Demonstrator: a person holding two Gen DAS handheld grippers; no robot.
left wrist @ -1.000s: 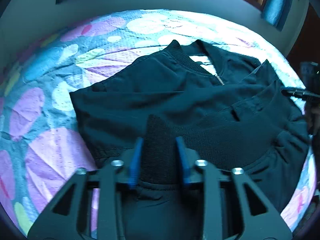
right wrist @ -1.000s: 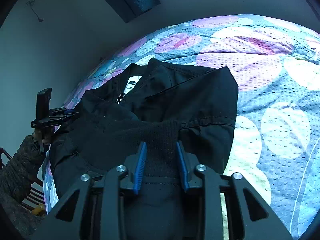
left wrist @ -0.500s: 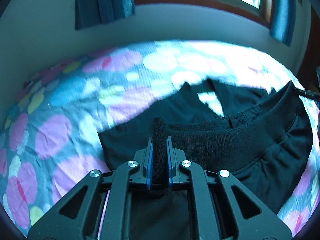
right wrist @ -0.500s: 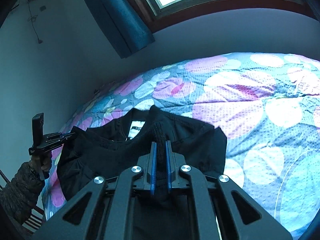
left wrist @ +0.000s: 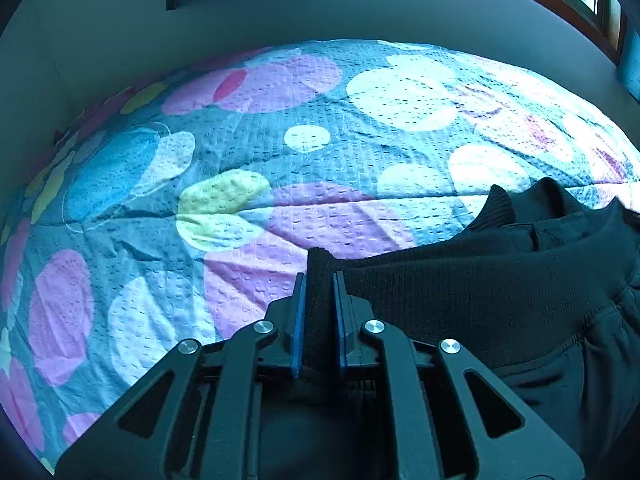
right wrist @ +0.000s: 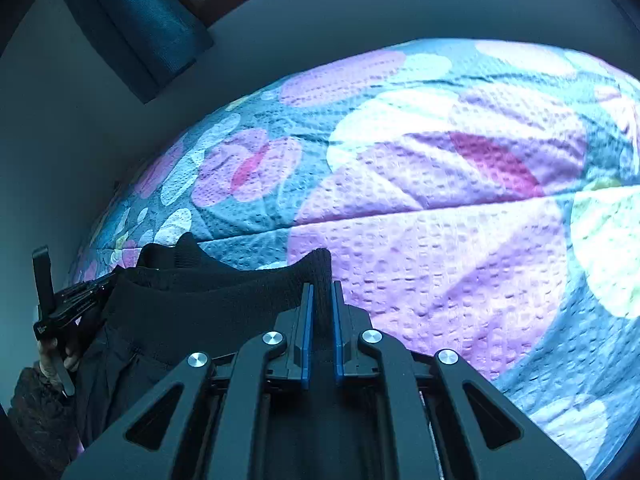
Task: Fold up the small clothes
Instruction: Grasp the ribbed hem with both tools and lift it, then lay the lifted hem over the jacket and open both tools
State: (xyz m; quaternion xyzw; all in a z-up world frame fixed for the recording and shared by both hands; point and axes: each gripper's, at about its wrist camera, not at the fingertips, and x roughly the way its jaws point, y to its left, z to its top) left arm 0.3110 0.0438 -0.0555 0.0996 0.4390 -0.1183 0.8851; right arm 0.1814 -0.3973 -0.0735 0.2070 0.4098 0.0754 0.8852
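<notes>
A small black jacket (left wrist: 500, 280) with a ribbed knit hem is held up over the bed. My left gripper (left wrist: 319, 280) is shut on the hem's left corner. The hem stretches off to the right, with the ribbed collar (left wrist: 494, 208) behind it. My right gripper (right wrist: 321, 292) is shut on the hem's right corner, and the jacket (right wrist: 200, 300) hangs to its left. The left gripper (right wrist: 76, 300) and the hand holding it show at the far left of the right wrist view.
The bed is covered by a quilted spread (left wrist: 280, 152) with large pastel circles, also in the right wrist view (right wrist: 440, 220). A grey wall (left wrist: 320, 8) runs behind the bed. A blue curtain (right wrist: 136, 20) hangs by the window at upper left.
Both grippers closed on the ribbed hem and carried it forward and up. The lower part of the jacket now folds toward the collar, and more bare bedspread fills both views.
</notes>
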